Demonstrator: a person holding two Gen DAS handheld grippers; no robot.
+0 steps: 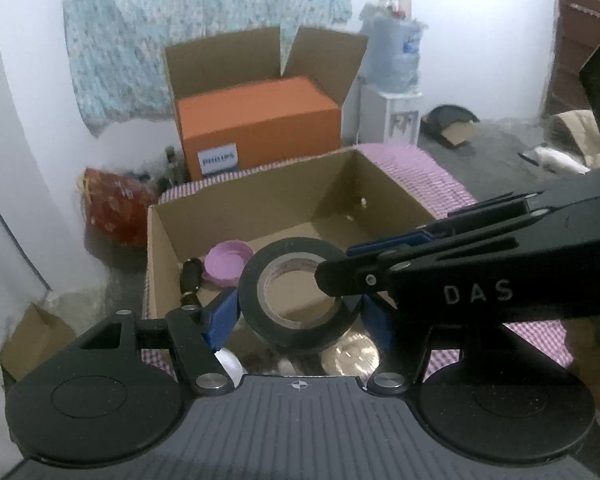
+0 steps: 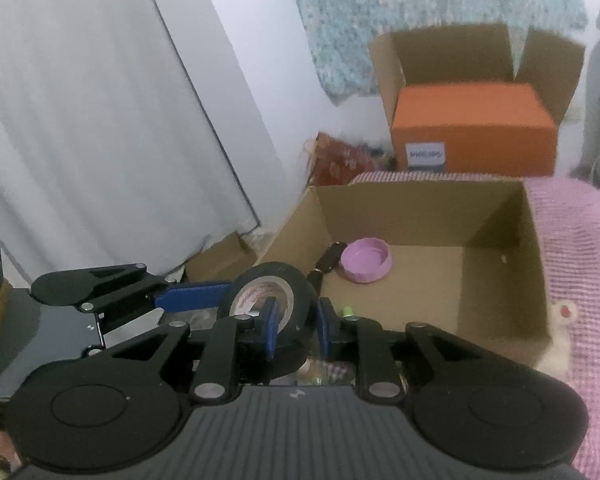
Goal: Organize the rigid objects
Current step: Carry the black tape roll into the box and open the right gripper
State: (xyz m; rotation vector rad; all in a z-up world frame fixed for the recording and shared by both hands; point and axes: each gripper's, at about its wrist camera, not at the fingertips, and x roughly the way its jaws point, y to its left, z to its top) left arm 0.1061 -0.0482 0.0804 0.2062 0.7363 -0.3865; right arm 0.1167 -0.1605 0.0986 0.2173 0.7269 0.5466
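Right now the black tape roll [image 1: 300, 292] hangs over the near edge of the open cardboard box [image 1: 300, 196], my left hand-held gripper [image 1: 300, 312] clamping its outer sides, my right hand-held gripper [image 2: 295, 320] pinching its wall. Its hole faces up and toward me; the box floor lies just ahead and below.

Both wrist views: dim, flat indoor light with a cool bluish cast; no direct source visible. Shadows soft, deepest inside the open cardboard box [image 1: 283, 216]. Strong fisheye bend, dark vignette at the corners. Motion smear over the background: patterned cloth [image 1: 203, 32] and orange box [image 2: 476, 128] soft, its label barely legible. Grainy throughout. Faint sheen on the black tape roll [image 1: 300, 300]; no hard glare
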